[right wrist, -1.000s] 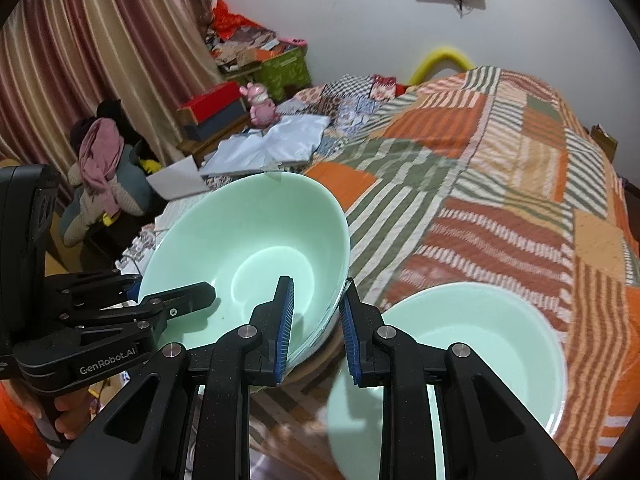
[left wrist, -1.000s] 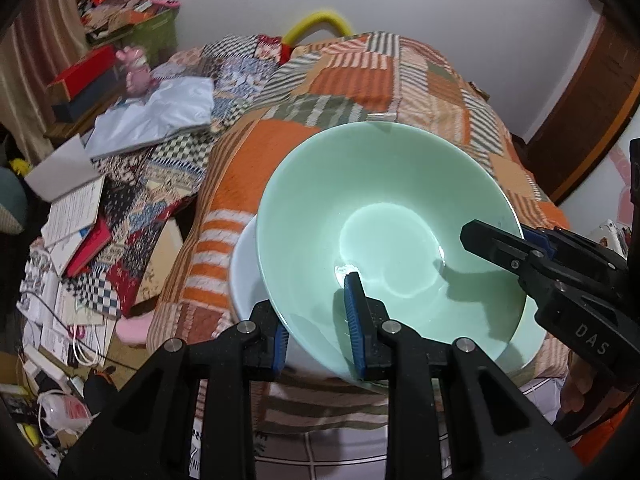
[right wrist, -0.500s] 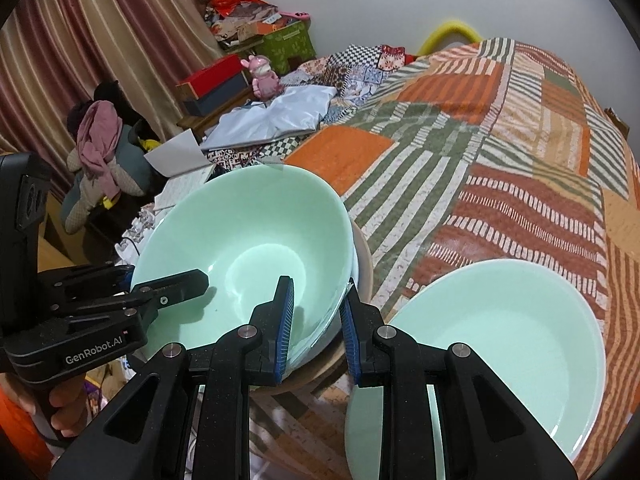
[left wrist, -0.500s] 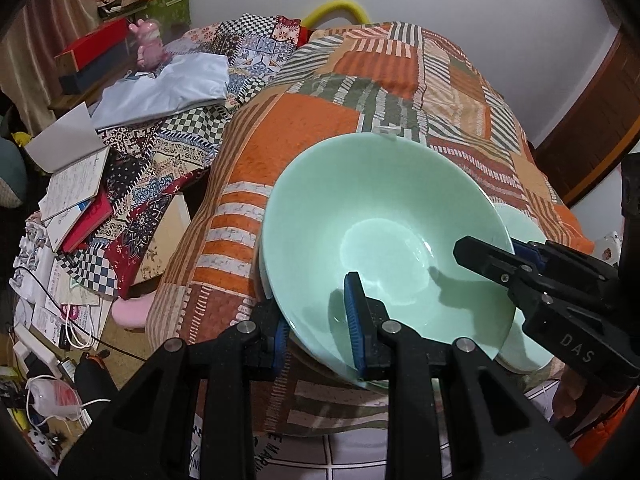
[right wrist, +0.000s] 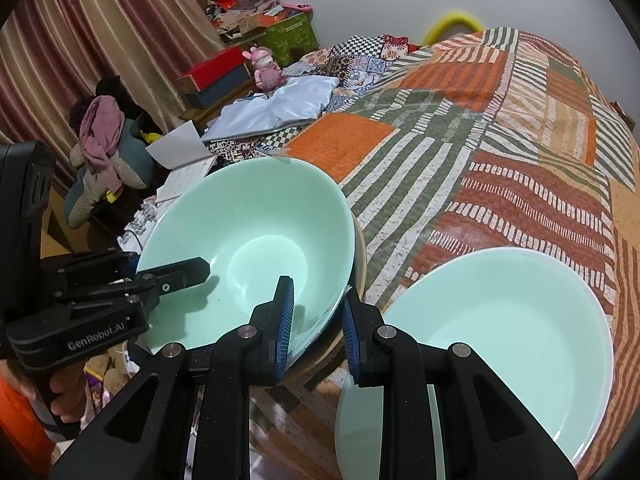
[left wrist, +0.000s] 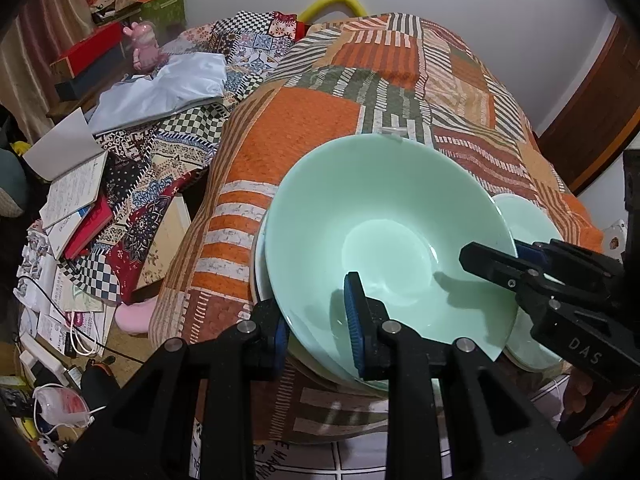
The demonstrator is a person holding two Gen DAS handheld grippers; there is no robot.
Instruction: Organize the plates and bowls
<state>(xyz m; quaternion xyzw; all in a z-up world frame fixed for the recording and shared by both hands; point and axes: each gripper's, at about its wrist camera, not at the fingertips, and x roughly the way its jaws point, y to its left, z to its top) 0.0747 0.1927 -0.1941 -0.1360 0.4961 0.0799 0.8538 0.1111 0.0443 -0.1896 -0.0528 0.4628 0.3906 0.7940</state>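
A mint green bowl (left wrist: 384, 236) (right wrist: 256, 248) rests in a stack of dishes at the near edge of the patchwork-covered surface. Beneath it show a pale rim (left wrist: 259, 268) and a beige rim (right wrist: 361, 264). My left gripper (left wrist: 318, 328) (right wrist: 176, 272) is shut on the bowl's near rim, one finger inside and one outside. My right gripper (right wrist: 318, 326) (left wrist: 490, 260) is shut on the rim at the bowl's other side. A second mint green dish (right wrist: 500, 340) (left wrist: 528, 224) lies on the cloth just right of the stack.
The patchwork quilt (left wrist: 320, 128) stretches away behind the dishes. To the left, lower down, lie books (left wrist: 76, 208), cables (left wrist: 72, 332), a pale blue cloth (right wrist: 280, 108), a pink toy (right wrist: 266, 66) and boxes. A wooden door (left wrist: 592, 120) is at the right.
Both grippers came down with the green bowl, which has settled lower onto the stack. The second dish shows more fully in the right wrist view.
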